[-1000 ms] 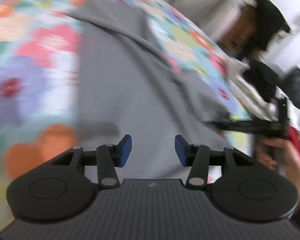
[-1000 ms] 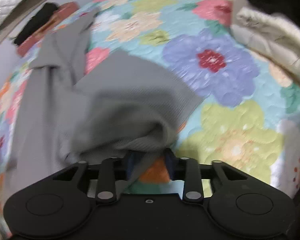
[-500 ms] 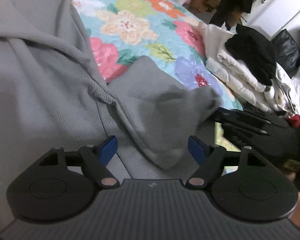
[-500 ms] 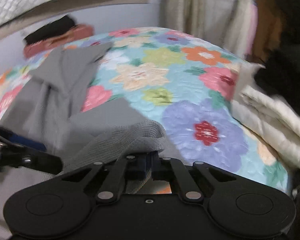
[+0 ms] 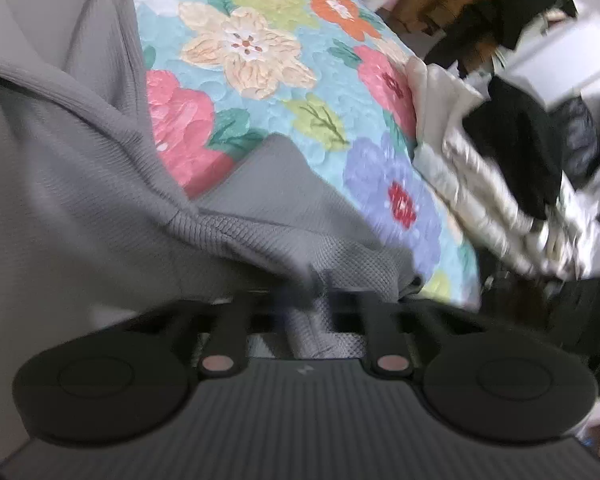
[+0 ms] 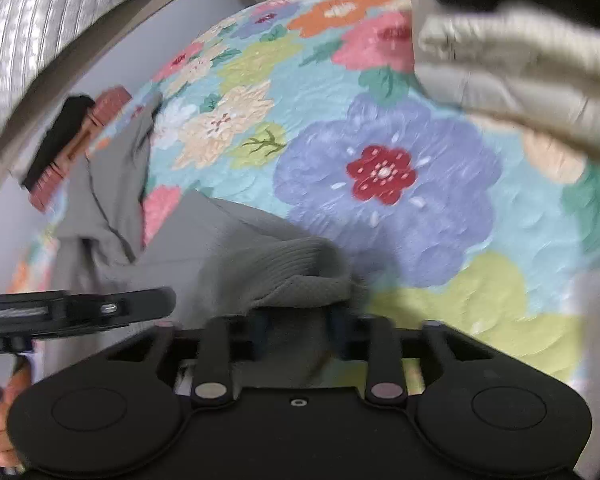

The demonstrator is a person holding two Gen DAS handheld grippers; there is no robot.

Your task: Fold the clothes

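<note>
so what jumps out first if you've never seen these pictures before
The bright floral quilt fills both views, with a big purple flower at the middle of the right wrist view. A grey knit garment lies across its left side, one bunched edge gathered at both grippers. On the right edge sits a pile of cream and black clothes.

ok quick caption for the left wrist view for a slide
Left gripper pinching a fold of the grey garment on the floral quilt.
</note>
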